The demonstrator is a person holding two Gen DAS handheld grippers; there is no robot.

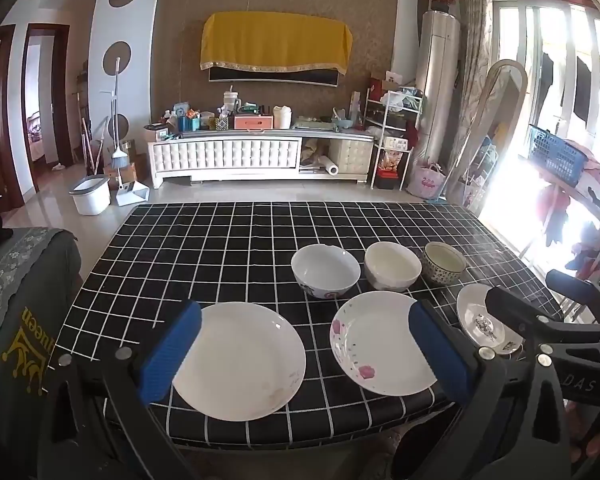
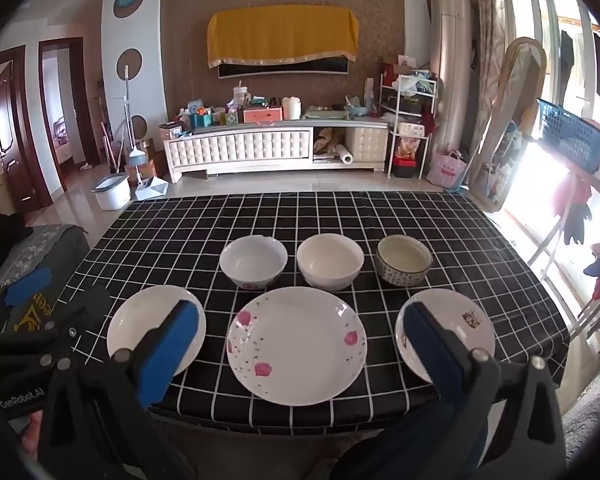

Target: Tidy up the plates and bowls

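Observation:
Three plates lie in a row near the table's front edge: a plain white plate [image 1: 240, 360] [image 2: 148, 326] at left, a pink-flower plate [image 1: 374, 344] [image 2: 298, 344] in the middle, a small patterned plate [image 1: 480, 322] [image 2: 456, 332] at right. Behind them stand three bowls: a white bowl [image 1: 326, 270] [image 2: 254, 260], a cream bowl [image 1: 392, 266] [image 2: 330, 262] and a patterned bowl [image 1: 444, 262] [image 2: 403, 260]. My left gripper [image 1: 304, 348] is open and empty above the front edge, between the white and flower plates. My right gripper [image 2: 300, 344] is open and empty, framing the flower plate.
The table wears a black cloth with white grid lines [image 1: 220, 248] [image 2: 180, 232]. A grey cushioned seat [image 1: 16, 304] stands at the left. A drying rack with clothes and a blue basket [image 2: 568, 140] stands at the right. A TV cabinet [image 2: 260, 148] lines the far wall.

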